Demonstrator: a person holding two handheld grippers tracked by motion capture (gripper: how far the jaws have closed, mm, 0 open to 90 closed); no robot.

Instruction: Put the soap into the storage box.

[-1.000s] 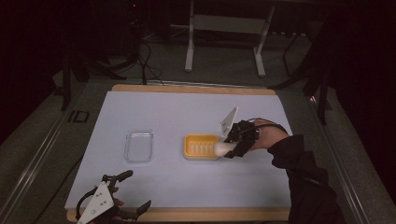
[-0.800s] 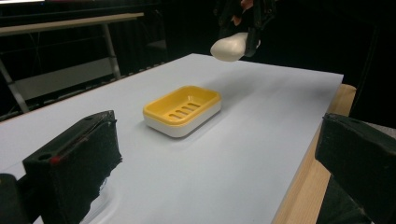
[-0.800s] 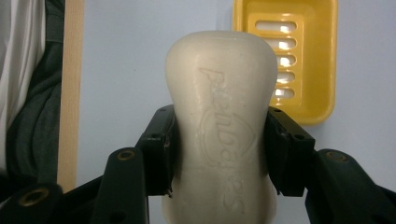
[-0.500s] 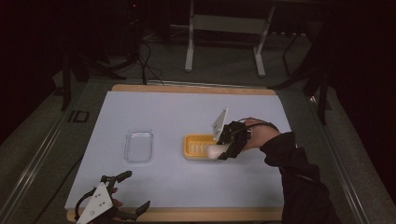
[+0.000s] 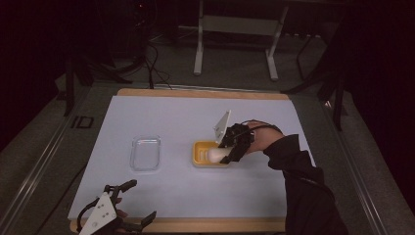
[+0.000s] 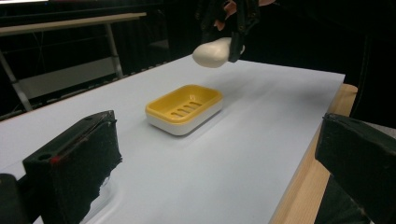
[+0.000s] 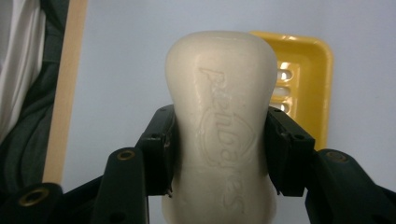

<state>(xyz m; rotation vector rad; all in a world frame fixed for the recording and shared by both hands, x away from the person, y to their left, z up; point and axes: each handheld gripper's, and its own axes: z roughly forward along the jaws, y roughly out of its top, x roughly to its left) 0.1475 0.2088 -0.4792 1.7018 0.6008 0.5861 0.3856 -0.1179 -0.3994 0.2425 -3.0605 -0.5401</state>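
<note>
My right gripper [image 5: 230, 152] is shut on a cream bar of soap [image 7: 222, 126], its pads pressing both long sides. It holds the soap [image 5: 215, 155] in the air above a yellow soap dish [image 5: 204, 152] in the middle of the table. The left gripper view shows the soap [image 6: 212, 52] hanging well above the dish [image 6: 184, 108]. The dish [image 7: 303, 88] lies behind and right of the soap in the right gripper view. My left gripper [image 5: 134, 203] rests at the table's near left edge, jaws wide open with nothing between them.
A clear plastic lid or tray [image 5: 145, 153] lies left of the dish on the white table sheet [image 5: 161, 117]. The wooden table edge [image 5: 205, 225] runs along the front. A metal stand [image 5: 235, 29] is on the floor beyond the table.
My right gripper has carried the soap leftward, from the dish's right edge to over the dish. The left gripper has stayed put.
</note>
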